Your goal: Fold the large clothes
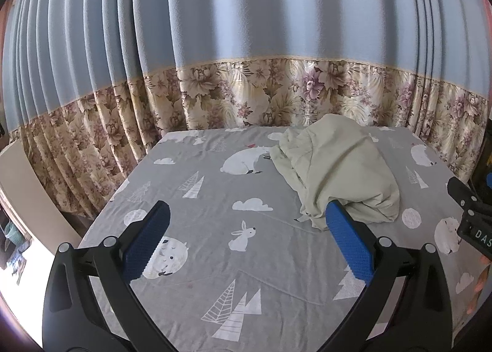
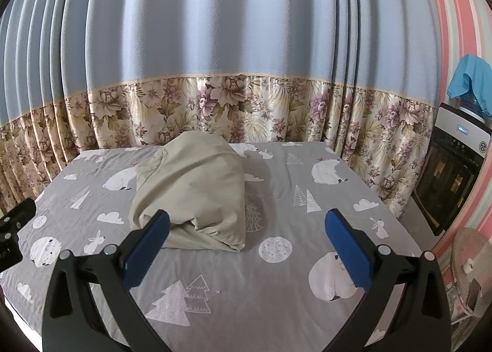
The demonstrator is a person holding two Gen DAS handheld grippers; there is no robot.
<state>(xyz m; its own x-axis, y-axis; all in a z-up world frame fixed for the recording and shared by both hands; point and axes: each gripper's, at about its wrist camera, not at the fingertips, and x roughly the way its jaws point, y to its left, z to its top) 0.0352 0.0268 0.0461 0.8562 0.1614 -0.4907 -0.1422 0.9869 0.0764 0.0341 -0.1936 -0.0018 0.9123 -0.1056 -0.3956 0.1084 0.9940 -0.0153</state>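
The pale green garment is lying crumpled on the bed, ahead of both tongs. The left tongs and right tongs are standing wide apart, holding nothing and hovering above the sheet.

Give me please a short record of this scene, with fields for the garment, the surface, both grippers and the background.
garment: pale green cloth, crumpled in a heap, not yet spread or folded
surface: grey bed sheet printed with bears, rabbits, trees and clouds
left gripper: open, empty, above the sheet, the heap ahead and to its right
right gripper: open, empty, the heap just ahead and to its left
background: blue curtain with floral lower band
right side: water dispenser by the striped wall
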